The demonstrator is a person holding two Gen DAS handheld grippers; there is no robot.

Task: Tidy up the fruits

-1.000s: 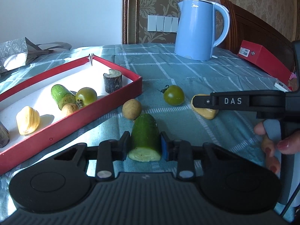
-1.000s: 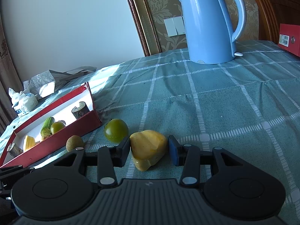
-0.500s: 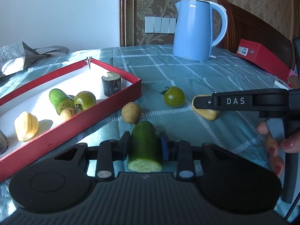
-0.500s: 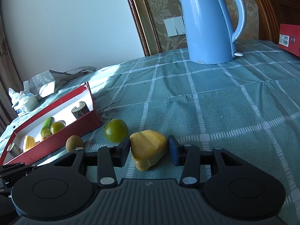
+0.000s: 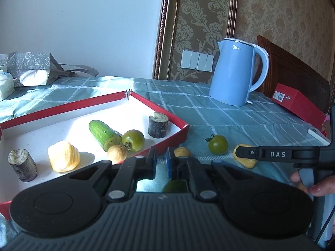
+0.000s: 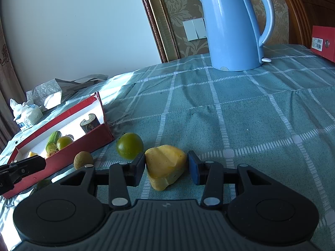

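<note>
My left gripper is raised and nearly shut with nothing between its pads; a cucumber piece lies on the cloth below it, mostly hidden. The red tray holds a cucumber half, a green tomato, a round brown fruit, a yellow fruit and two dark stem pieces. A loose brown fruit, a green tomato and a yellow fruit chunk lie on the cloth. My right gripper is open around the yellow chunk, its left pad touching it.
A blue kettle stands at the back of the checked tablecloth. A red box lies at the right edge by a wooden headboard. A silver bag and tissues sit at the far left.
My left gripper has lost its grip on the cucumber piece, risen and closed to a narrow gap; the cucumber now lies below it. My right gripper has not moved.
</note>
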